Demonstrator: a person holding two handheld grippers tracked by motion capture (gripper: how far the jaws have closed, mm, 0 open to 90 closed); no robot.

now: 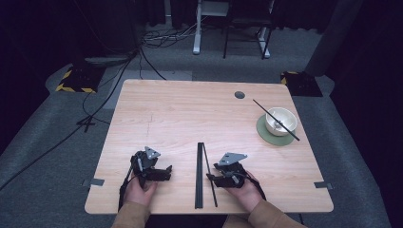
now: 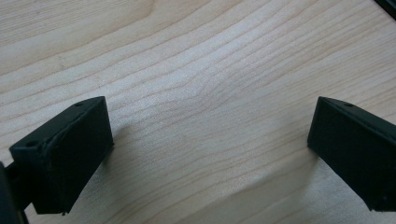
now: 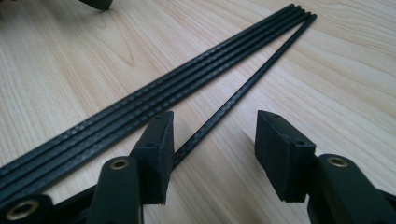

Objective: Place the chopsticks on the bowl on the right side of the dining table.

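A bundle of long thin black rods (image 1: pixel 199 190) (image 3: pixel 140 100) lies side by side on the wooden table near its front edge. One single black rod (image 1: pixel 206 156) (image 3: pixel 261 70) lies just right of the bundle, slightly angled. My right gripper (image 1: pixel 210 179) (image 3: pixel 215 128) rests low on the table with its jaws open. The single rod runs between them, close to the left jaw, and the pads do not press on it. My left gripper (image 1: pixel 166 172) (image 2: pixel 208 123) sits left of the bundle, open over bare wood with nothing between its jaws.
A white bowl (image 1: pixel 281 119) stands on a green coaster (image 1: pixel 266 135) at the table's right, with another black rod (image 1: pixel 260 106) lying across it. A round hole (image 1: pixel 239 95) is near the far edge. Cables and chair legs lie on the floor beyond.
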